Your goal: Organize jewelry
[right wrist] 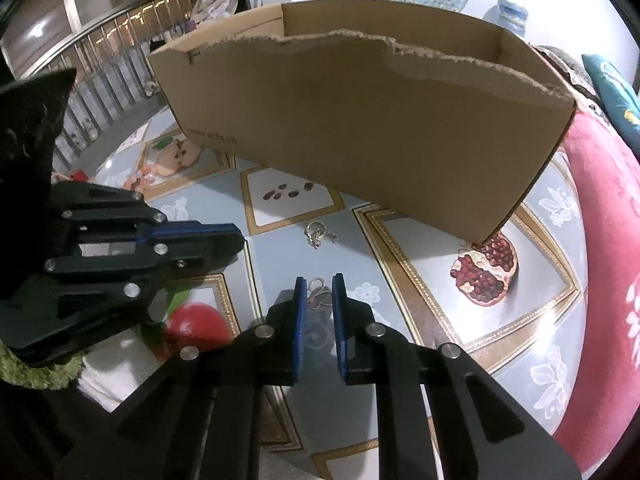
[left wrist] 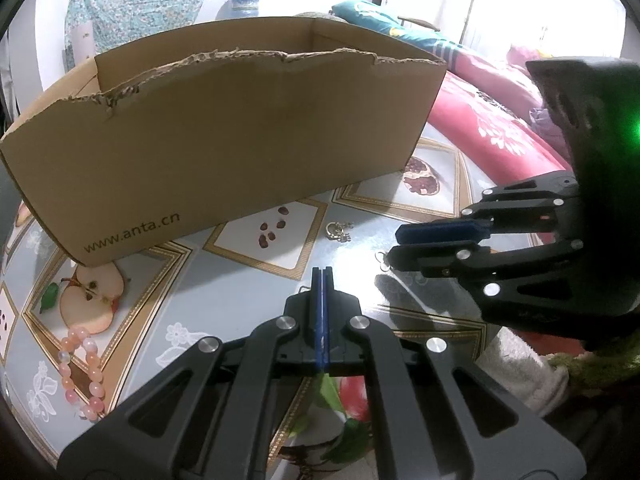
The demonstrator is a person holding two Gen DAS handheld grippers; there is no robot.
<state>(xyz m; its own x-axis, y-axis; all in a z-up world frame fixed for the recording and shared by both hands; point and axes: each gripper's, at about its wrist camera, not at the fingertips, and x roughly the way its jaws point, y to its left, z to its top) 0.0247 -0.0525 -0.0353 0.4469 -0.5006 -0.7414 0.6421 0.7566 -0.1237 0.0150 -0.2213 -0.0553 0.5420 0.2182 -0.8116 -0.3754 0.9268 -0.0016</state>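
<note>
small wire earring [right wrist: 318, 289] on the tablecloth [right wrist: 432, 240] right at the tips of the right gripper [right wrist: 320, 286], between its narrowly parted pads, ungripped; left gripper [left wrist: 322, 276] farther off, pressed closed, empty.

left tool [left wrist: 322, 276] closed, empty | cardboard box [left wrist: 224, 152] behind | bead bracelet [left wrist: 82, 372] left
</note>
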